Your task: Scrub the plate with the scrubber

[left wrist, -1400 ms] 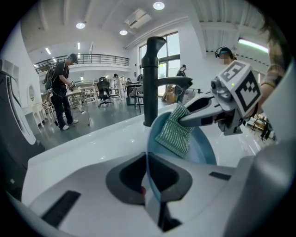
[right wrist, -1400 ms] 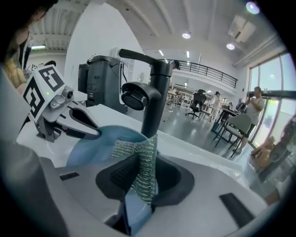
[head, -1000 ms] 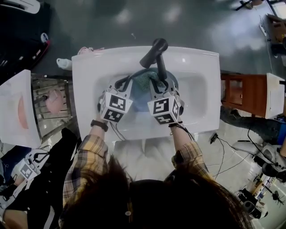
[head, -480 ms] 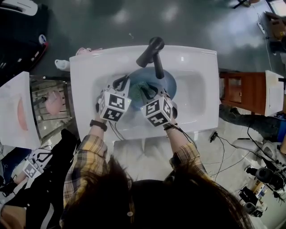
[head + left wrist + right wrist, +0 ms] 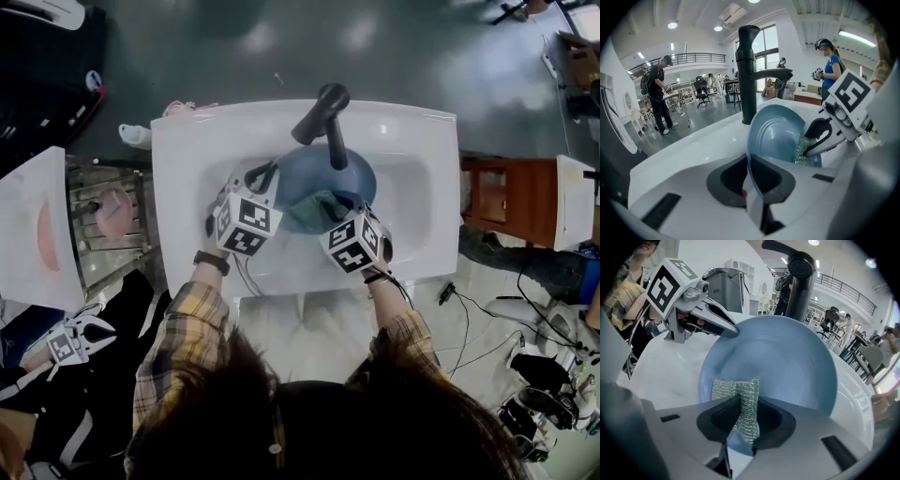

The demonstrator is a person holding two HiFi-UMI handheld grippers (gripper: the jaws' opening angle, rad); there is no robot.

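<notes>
Left gripper [image 5: 750,180], right gripper [image 5: 742,420], both clenched

An open lab hall: mezzanine railing [image 5: 699,57], office chairs [image 5: 701,88], loose cables [image 5: 480,306].

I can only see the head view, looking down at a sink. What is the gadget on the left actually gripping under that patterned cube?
Observer: The left gripper is shut on the rim of the blue plate; its own view shows the edge pinched between the jaws.
Operator: And the other one?
Observer: The right gripper pinches a folded green mesh scrubber.
Operator: Is it touching the plate?
Observer: It looks pressed against the plate's inner face, low down.
</notes>
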